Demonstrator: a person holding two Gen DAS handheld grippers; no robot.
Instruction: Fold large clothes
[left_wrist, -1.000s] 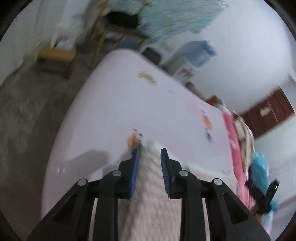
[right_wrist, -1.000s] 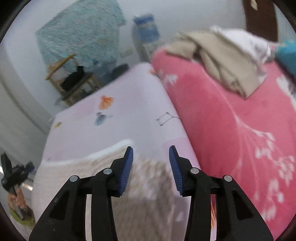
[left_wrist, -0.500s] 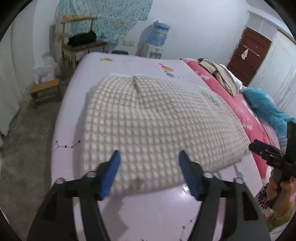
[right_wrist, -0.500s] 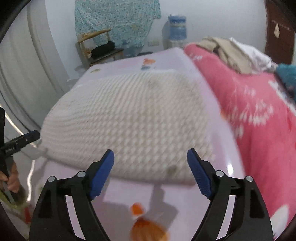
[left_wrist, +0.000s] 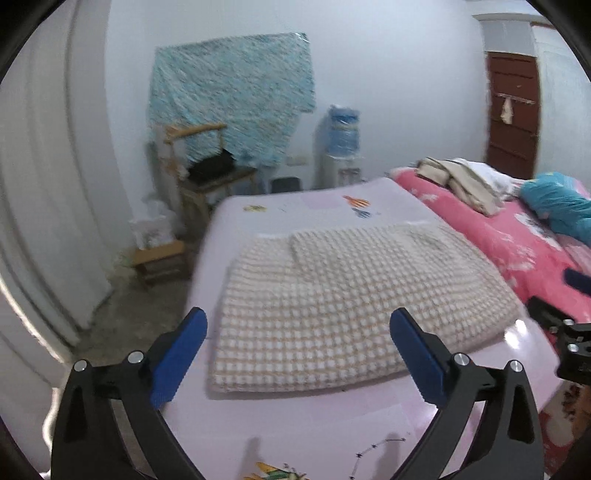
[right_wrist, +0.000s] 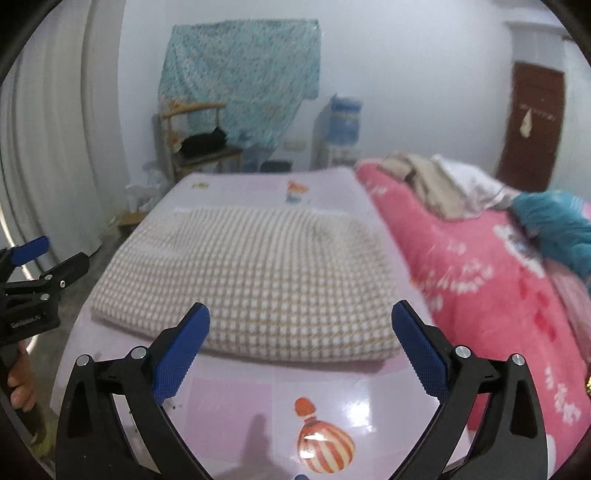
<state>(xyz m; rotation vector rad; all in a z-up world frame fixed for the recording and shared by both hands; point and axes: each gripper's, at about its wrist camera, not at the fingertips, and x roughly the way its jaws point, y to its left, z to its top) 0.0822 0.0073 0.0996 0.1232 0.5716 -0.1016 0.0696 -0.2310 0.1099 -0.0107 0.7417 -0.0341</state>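
A cream and tan checked garment (left_wrist: 347, 302) (right_wrist: 251, 280) lies folded flat on a glossy pale pink table (left_wrist: 295, 424) (right_wrist: 243, 398). My left gripper (left_wrist: 301, 354) hangs above the table's near edge, short of the fold. Its blue pads (left_wrist: 177, 358) stand wide and are still opening, with nothing between them. My right gripper (right_wrist: 303, 350) is likewise pulled back from the garment's near edge, its jaws opening wide and empty. The left gripper also shows at the left rim of the right wrist view, held by a hand (right_wrist: 20, 387).
A pink bed (right_wrist: 498, 295) with a heap of beige and white clothes (left_wrist: 465, 181) and a teal bundle (right_wrist: 554, 225) runs along the table's right side. Behind stand a wooden chair (left_wrist: 207, 173), a water dispenser (left_wrist: 341, 147), a low stool (left_wrist: 159, 258) and a brown door (right_wrist: 532, 122).
Both grippers let go of the garment's far edge, opened wide and drew back toward the near side of the table. The garment now lies folded over itself.
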